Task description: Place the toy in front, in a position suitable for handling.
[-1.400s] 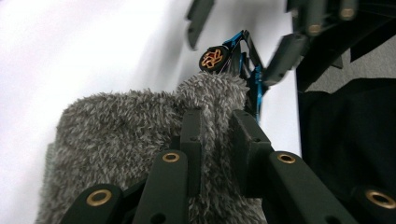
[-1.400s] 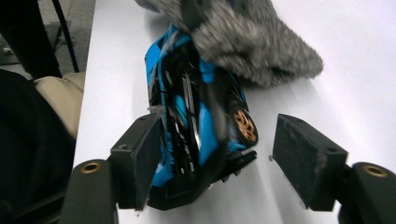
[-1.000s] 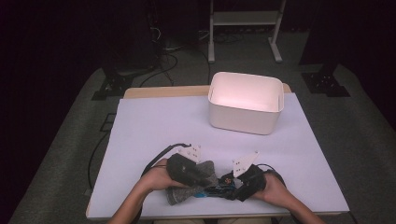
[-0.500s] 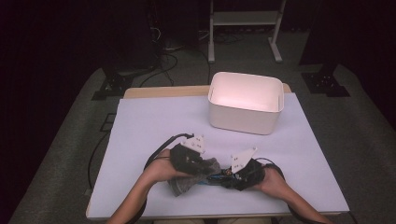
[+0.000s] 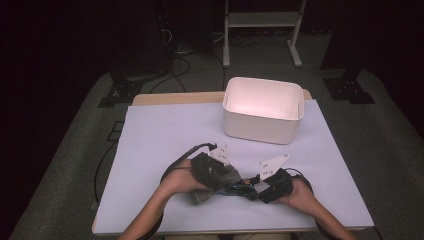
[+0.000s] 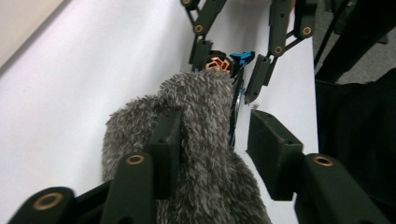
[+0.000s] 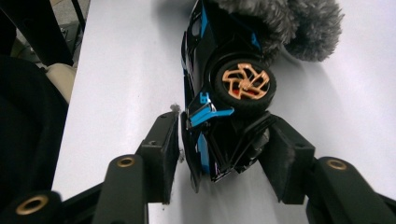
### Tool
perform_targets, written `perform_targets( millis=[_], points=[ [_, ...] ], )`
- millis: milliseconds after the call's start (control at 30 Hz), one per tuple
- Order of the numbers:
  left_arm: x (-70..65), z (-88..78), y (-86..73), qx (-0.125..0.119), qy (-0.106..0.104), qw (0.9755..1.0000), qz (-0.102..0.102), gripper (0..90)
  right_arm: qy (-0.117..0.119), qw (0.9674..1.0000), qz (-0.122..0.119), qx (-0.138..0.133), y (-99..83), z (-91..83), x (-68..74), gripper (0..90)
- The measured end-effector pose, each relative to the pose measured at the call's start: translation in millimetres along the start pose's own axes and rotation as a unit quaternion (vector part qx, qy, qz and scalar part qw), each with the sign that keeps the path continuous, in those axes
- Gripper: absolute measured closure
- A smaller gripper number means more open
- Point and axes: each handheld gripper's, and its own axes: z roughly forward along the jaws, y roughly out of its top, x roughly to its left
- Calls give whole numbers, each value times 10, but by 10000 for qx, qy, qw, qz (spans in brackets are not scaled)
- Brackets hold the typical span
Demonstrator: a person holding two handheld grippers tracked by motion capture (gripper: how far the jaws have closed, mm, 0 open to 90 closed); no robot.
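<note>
— What do we see of our left hand-held gripper [image 6: 205,140]?
— Black jaws with brass-coloured rivets, flat dark pads.
— And our right hand-held gripper [image 7: 219,158]?
— The same; each carries a grey three-cornered plate [image 5: 272,164] and a black cable [image 5: 182,155].

Counter [image 5: 165,135], white-topped: one. White plastic bin [image 5: 263,109]: one. Grey fuzzy cloth cover [image 6: 201,135]: one. Black and blue toy car [image 7: 219,93] with gold-spoked wheels: one, of which one wheel is in plain sight. Hand-held grippers: two, a left hand-held gripper [image 5: 216,171] and a right hand-held gripper [image 5: 267,183].
</note>
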Motion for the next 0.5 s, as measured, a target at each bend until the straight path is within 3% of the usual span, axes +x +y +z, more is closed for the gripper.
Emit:
perform_targets(
  millis=[233,400,500],
  points=[
    [23,-12,-26,131,109,9998,-104,554,-37,9999,-23,-158,16,-78,6,543],
    [9,42,9,179,81,9996,202,736,-54,9998,-118,-124,20,-76,22,567],
    [-15,75,52,254,52,9991,330,795,-90,9998,-150,-107,26,-74,40,569]
  ],
)
